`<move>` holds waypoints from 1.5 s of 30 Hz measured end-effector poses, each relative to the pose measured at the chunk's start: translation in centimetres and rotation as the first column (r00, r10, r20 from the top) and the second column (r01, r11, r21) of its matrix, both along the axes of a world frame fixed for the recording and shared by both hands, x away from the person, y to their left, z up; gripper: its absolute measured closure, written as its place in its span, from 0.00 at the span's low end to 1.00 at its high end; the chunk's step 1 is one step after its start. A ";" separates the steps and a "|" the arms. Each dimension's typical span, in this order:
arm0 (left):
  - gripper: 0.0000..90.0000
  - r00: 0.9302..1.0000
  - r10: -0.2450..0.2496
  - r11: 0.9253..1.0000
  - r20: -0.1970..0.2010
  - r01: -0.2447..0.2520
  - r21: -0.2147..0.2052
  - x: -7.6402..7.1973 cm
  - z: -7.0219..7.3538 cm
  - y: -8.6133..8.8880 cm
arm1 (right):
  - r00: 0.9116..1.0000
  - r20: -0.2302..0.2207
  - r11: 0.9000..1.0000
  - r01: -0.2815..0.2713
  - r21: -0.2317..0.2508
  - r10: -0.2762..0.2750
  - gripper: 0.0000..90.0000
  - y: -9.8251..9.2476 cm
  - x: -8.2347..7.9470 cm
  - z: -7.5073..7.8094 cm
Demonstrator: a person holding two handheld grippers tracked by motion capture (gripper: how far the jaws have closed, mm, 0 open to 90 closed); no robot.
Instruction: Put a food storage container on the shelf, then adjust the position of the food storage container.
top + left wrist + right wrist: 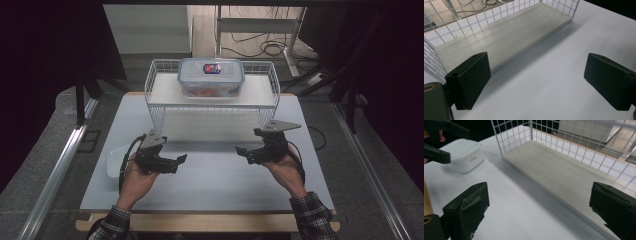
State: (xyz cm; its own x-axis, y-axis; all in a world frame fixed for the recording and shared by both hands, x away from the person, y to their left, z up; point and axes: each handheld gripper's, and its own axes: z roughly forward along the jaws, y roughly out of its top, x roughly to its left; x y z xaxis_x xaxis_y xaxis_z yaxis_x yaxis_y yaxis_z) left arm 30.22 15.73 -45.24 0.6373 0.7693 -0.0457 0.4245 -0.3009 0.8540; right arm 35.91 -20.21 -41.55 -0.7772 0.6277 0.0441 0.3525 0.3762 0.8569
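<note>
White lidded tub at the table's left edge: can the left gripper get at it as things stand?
Probably yes. The left gripper is open and empty, and the white tub sits just beside that hand with nothing between.

1. Left gripper (176,163): black angular body, grey three-cornered plate on top, black cable.
2. Right gripper (245,152): same build (plate paler).
3. Pads (476,75): matte black blocks.
4. Sleeves (312,214): dark plaid.

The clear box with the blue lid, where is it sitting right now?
In the high view the clear box sits on the top shelf of the white wire rack, at the table's far edge, beyond both grippers.
</note>
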 end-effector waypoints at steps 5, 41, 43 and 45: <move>0.07 1.000 -0.001 1.000 -0.020 0.002 0.024 -0.6 -1.6 -0.1 | 1.000 -0.008 1.000 0.005 0.004 -0.005 0.02 -0.1 -0.6 -1.2; 1.00 0.946 0.312 0.950 -0.084 -0.310 0.029 -0.6 -3.4 10.6 | 0.996 -0.092 0.998 0.003 -0.057 -0.009 0.06 0.4 -2.4 -8.9; 1.00 0.940 0.329 0.944 -0.086 -0.328 0.030 -0.6 -3.5 11.2 | 0.996 -0.092 0.998 -0.001 -0.063 -0.005 0.06 0.6 -2.5 -9.0; 1.00 0.930 0.358 0.934 -0.084 -0.356 0.037 -0.6 -3.6 12.1 | 0.996 -0.088 0.997 -0.009 -0.079 0.002 0.06 0.7 -2.5 -9.2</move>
